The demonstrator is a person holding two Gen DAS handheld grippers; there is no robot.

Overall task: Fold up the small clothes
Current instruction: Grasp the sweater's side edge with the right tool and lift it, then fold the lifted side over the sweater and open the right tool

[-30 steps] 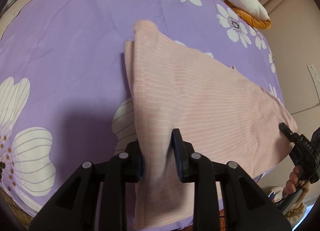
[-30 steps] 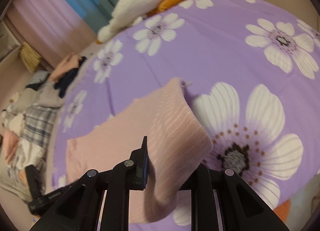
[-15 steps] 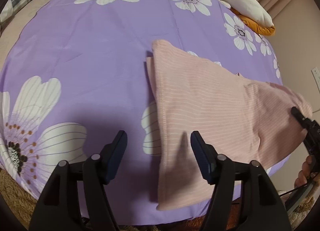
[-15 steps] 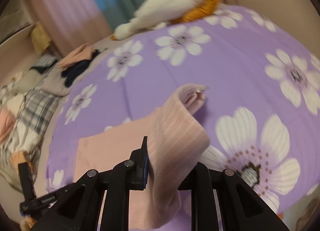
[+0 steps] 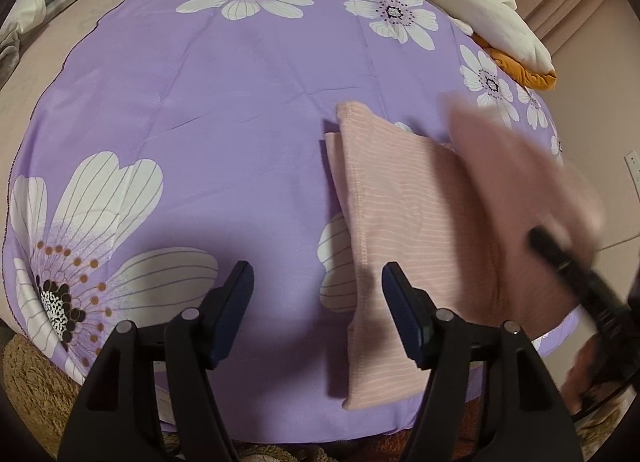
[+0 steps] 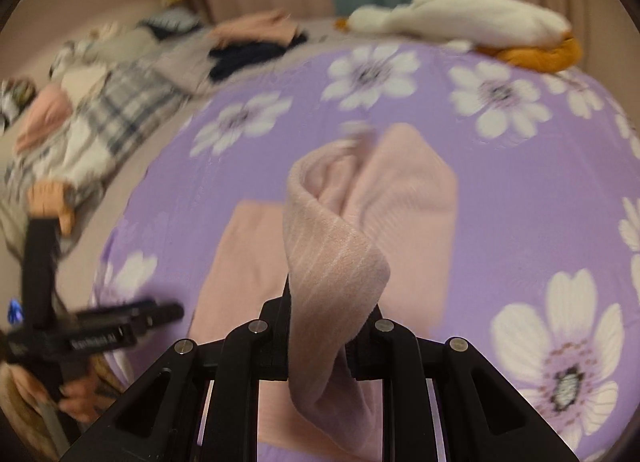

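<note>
Two tongs: right [image 6: 320,326] clamps pink garment [image 6: 336,258]; left [image 5: 316,302] empty.

I see the pink garment [image 5: 404,218] as soft ribbed knit cloth, matt, with stitched hems. The purple sheet [image 5: 224,102] under it looks smooth, faintly sheeny printed fabric. My left gripper [image 5: 316,286] is matt black plastic with small shiny metal pins.

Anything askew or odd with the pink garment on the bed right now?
Nothing damaged. The pink garment lies part folded on the purple sheet, its near end hanging past the sheet's edge. The right gripper pinches one corner, lifted and twisted over the rest. The left gripper has just opened, empty, beside it.
</note>
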